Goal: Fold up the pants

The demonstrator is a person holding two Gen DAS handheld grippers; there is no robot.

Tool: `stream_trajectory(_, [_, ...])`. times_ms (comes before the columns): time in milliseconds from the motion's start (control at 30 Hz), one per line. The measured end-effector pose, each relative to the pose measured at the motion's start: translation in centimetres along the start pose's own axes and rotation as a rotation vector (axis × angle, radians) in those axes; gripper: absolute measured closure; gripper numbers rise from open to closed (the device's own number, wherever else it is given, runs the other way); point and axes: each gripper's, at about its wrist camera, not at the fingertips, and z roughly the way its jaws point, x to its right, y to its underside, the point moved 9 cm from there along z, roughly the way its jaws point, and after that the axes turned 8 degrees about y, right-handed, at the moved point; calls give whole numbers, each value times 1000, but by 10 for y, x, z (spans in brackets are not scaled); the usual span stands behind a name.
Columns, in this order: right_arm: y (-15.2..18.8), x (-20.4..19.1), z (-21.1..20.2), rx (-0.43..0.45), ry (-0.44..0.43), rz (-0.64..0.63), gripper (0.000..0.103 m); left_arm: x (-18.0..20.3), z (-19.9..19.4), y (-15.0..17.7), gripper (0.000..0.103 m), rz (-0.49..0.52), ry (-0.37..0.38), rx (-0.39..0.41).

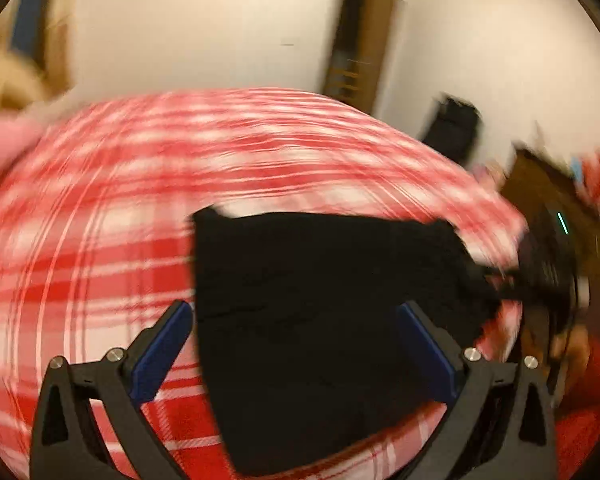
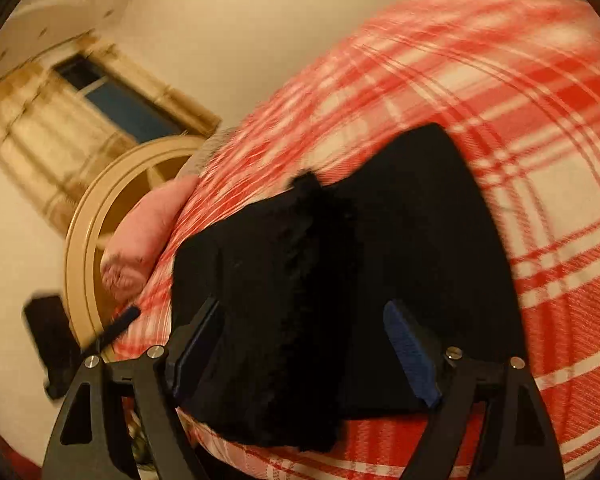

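Two views. Left wrist: left gripper [image 1: 294,344] spread wide, gripping nothing, above folded black pants [image 1: 320,300] on red plaid blanket [image 1: 100,220]. Right wrist: right gripper [image 2: 304,344] wide, unclamped, pants [image 2: 340,260] beneath.

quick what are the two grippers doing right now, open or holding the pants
Left gripper: open, holding nothing; the black pants lie on the plaid bedspread.
Right gripper: open, holding nothing; pants beneath its jaws.

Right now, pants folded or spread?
Folded: the black pants lie as a compact layered bundle on the plaid blanket, one thick flap doubled over the rest.
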Motion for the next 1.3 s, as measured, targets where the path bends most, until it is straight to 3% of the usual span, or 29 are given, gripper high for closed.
stream_trajectory(167, [29, -35, 16, -73, 20, -202, 23, -41, -4, 1, 0, -221, -5, 44])
stream_trajectory(233, [32, -36, 22, -63, 75, -257, 31, -48, -6, 4, 0, -265, -8, 51])
stream_trajectory(367, [17, -15, 26, -49, 89, -163, 68, -55, -3, 6, 0, -303, -13, 57])
stream_trajectory(500, [14, -30, 20, -51, 143, -288, 76, -61, -1, 7, 0, -326, -33, 51])
stream_trajectory(667, [-24, -62, -17, 65, 152, -451, 78, -61, -4, -1, 0, -331, -55, 63])
stream_trajectory(767, [-44, -59, -37, 128, 238, -538, 78, -54, -6, -8, 0, -282, -72, 77])
stream_trajectory(833, [-45, -37, -38, 114, 275, -509, 78, -48, -3, -11, 0, -248, -81, 72])
stream_trajectory(967, [-18, 20, -8, 0, 325, -411, 78, -35, 22, -9, 0, -178, -105, 19])
stream_trajectory(1133, [-16, 29, -7, 40, 285, -365, 71, -16, 50, -7, 0, -83, -145, -30])
stream_trajectory(1233, [-13, 30, -13, 2, 270, -346, 62, -6, 62, -2, 0, 32, -215, -58])
stream_trajectory(1300, [-20, 32, -31, 21, 262, -304, 58, -4, 66, 3, 0, 92, -256, -85])
